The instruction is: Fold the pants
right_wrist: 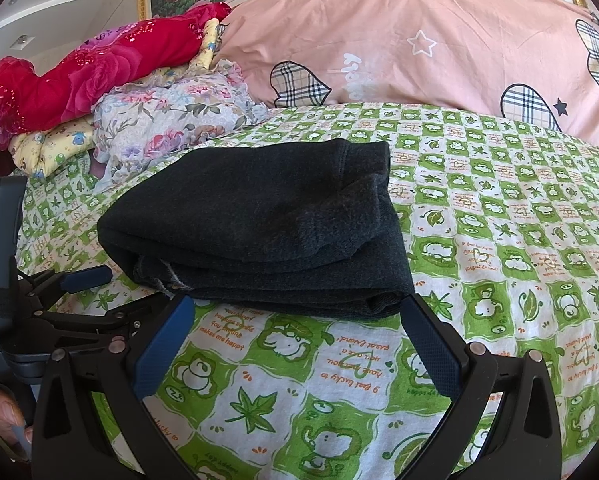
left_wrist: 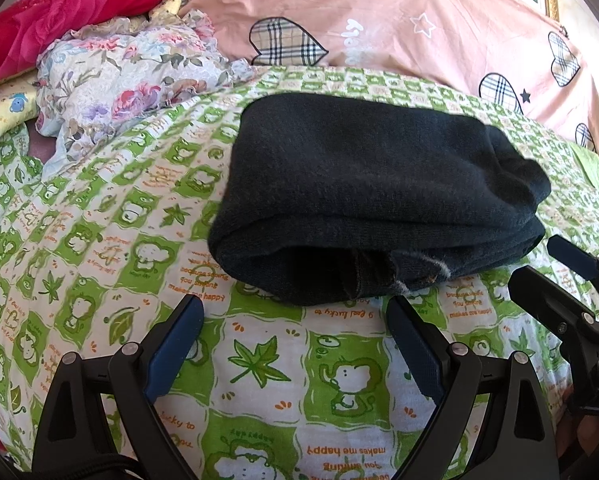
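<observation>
Through the left wrist camera we see the dark pants [left_wrist: 375, 196] lying as a compact folded bundle on the green-and-white frog-print sheet [left_wrist: 259, 360], up at about twelve to one o'clock from our left gripper [left_wrist: 295, 316]. Its blue-padded fingers [left_wrist: 175, 348] are spread wide with nothing between them, and they sit just short of the bundle's near edge. At three o'clock the right gripper [left_wrist: 571, 264] pokes into view, close to the bundle's right end. A floral cloth [left_wrist: 127, 84] is heaped at ten o'clock, a red one [left_wrist: 71, 8] lies beyond it, and a pink quilt [left_wrist: 419, 20] runs across twelve o'clock.

Through the right wrist camera the pants [right_wrist: 259, 224] lie at eleven to twelve o'clock, stacked in several layers with the folded edges facing us. Our right gripper [right_wrist: 297, 308] is also spread wide and empty, its right pad [right_wrist: 431, 348] just at the bundle's near right corner. The left gripper [right_wrist: 83, 280] shows at nine o'clock.

We judge the fabric to be a soft, thick knit: light, limp, not slippery, and apt to sag or unroll if lifted by one layer. The fold looks essentially done. If it needs tidying, we would pinch the whole stack at the near corners, one gripper at each.
</observation>
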Motion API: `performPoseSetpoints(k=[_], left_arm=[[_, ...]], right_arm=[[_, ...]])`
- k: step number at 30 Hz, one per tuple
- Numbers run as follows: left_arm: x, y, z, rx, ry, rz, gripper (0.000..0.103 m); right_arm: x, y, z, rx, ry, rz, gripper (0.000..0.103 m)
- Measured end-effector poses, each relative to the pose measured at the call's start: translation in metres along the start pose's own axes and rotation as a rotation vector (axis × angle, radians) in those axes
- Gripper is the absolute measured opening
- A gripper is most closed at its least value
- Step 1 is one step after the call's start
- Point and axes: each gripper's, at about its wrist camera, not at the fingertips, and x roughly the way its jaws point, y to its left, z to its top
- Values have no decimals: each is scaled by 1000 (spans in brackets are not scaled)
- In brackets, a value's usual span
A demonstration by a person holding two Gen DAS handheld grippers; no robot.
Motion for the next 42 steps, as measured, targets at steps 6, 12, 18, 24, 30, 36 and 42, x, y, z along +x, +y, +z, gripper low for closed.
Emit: performPoseSetpoints(k=[6, 12, 18, 24, 30, 36, 42], left_arm=[[-18, -3, 2, 18, -26, 10, 94], [-33, 1, 9, 8, -3, 7, 94], [-47, 0, 27, 26, -17, 22, 94], [-51, -5, 49, 61, -15, 32, 94], [-49, -8, 62, 87, -4, 22, 94], [-41, -9, 70, 88, 18, 21, 93], [-32, -13, 70, 103, 49, 43, 93]], right_arm=[[-4, -3, 7, 14, 10, -1, 103], [-11, -3, 16, 5, 8, -23, 103], [-18, -7, 33, 24, 12, -18, 103], [-10, -9, 51, 16, 98, -21, 103], [-5, -16, 58, 33, 143, -6, 103], [-3, -17, 60, 28, 162, -2, 103], [0, -21, 64, 36, 171, -1, 103]])
